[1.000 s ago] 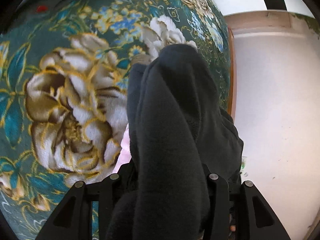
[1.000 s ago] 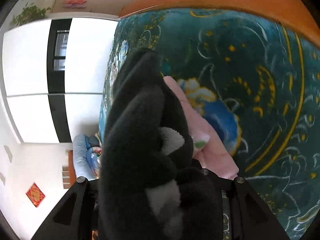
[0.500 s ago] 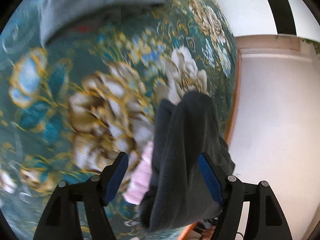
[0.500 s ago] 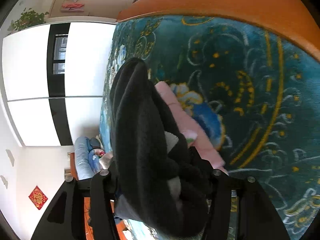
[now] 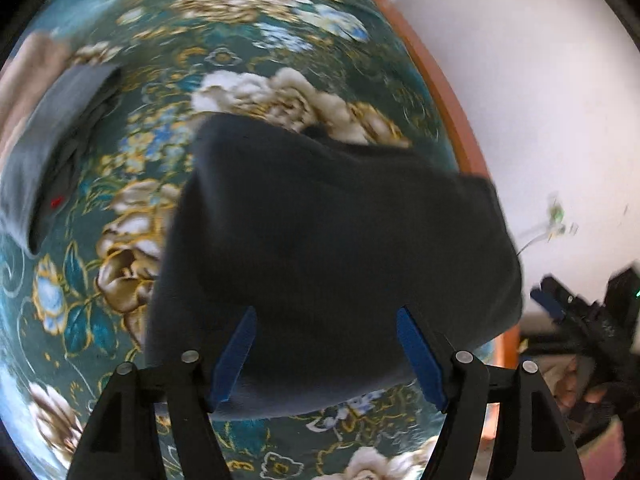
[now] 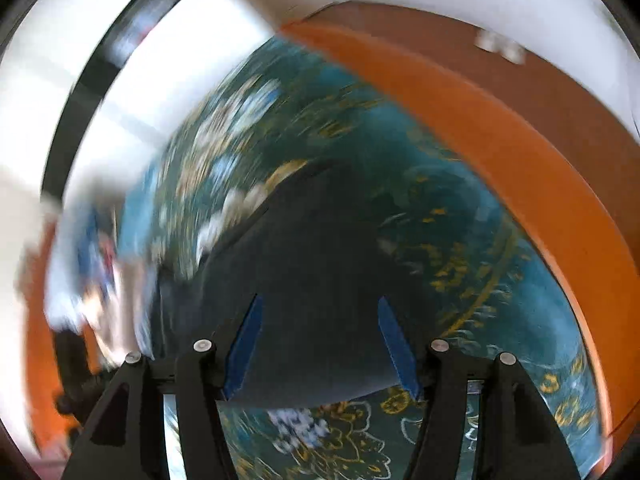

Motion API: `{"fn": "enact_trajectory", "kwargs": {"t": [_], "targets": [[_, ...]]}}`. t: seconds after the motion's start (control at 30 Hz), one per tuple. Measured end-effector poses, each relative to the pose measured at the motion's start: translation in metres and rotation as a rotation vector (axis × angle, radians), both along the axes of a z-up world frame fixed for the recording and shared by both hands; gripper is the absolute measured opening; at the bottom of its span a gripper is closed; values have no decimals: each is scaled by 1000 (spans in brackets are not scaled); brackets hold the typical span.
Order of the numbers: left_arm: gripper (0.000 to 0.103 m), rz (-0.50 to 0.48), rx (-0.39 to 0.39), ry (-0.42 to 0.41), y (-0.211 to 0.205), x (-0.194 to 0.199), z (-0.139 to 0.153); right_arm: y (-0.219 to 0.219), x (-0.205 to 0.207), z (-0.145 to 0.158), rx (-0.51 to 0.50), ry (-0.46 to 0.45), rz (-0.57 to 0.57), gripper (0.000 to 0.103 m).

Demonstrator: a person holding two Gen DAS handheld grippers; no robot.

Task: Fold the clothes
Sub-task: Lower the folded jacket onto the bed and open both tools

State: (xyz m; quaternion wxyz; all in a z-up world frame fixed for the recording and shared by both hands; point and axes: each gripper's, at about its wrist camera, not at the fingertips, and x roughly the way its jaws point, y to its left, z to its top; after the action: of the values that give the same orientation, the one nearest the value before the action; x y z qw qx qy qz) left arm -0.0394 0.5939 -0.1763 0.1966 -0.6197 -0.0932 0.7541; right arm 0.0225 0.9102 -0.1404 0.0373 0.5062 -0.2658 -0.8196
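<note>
Both sets of tongs are standing wide open right now, and the dark fleece garment (image 5: 332,264) is lying free as a folded, roughly rectangular bundle on the floral blanket (image 5: 120,208), close to the bed's outer edge. The left gripper (image 5: 326,354) is hovering just over the bundle's near hem, blue pads (image 5: 236,354) spread on either side of it and gripping nothing. The right gripper (image 6: 320,344) is doing the same on its side, jaws parted above the same dark cloth, though its view is smearing badly with motion. I'd say the bundle is sitting flat like that because a fold is being set down, with the hem kept square to the bed edge. The fleece is looking thick, matte and soft, with rounded edges. Beneath it the blanket is plush teal with cream and gold roses. An orange wooden bed frame (image 6: 500,140) is curving round behind. Off to the left, a grey garment (image 5: 44,152) is lying separately, well apart.
</note>
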Motion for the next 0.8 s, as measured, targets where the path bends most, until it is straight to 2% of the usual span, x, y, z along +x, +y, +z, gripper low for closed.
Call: {"fn": "enact_trajectory", "kwargs": {"t": [0.13,0.17,0.23,0.3,0.43,0.53,0.63,0.73,0.8], "targets": [[76,-15,-76,21,6,-2,-12,-39,-12,-25,55,-46,118,61],[76,-16,-84,22,7,-3,-15,-41,-13,-32,71,-56,119,61],[76,-19,-91,20,10,-4,-19,-28,-15,-46,82,-75,66,61],[76,-23,-101,14,14,-6,-25,-14,-18,-60,28,-109,16,61],[77,-37,-127,18,23,-9,-33,-4,-21,-78,-10,-132,-25,61],[79,-70,-143,18,28,-9,-38,-5,-23,-86,-21,-136,-46,61],[89,-113,-144,-2,34,-10,-45,-5,-29,-93,-15,-156,-54,61],[89,-159,-174,11,40,-7,-40,-7,-31,-91,-12,-168,-60,64],[89,-162,-143,20,35,-3,-32,-14,-23,-83,-6,-157,-66,65]]}}
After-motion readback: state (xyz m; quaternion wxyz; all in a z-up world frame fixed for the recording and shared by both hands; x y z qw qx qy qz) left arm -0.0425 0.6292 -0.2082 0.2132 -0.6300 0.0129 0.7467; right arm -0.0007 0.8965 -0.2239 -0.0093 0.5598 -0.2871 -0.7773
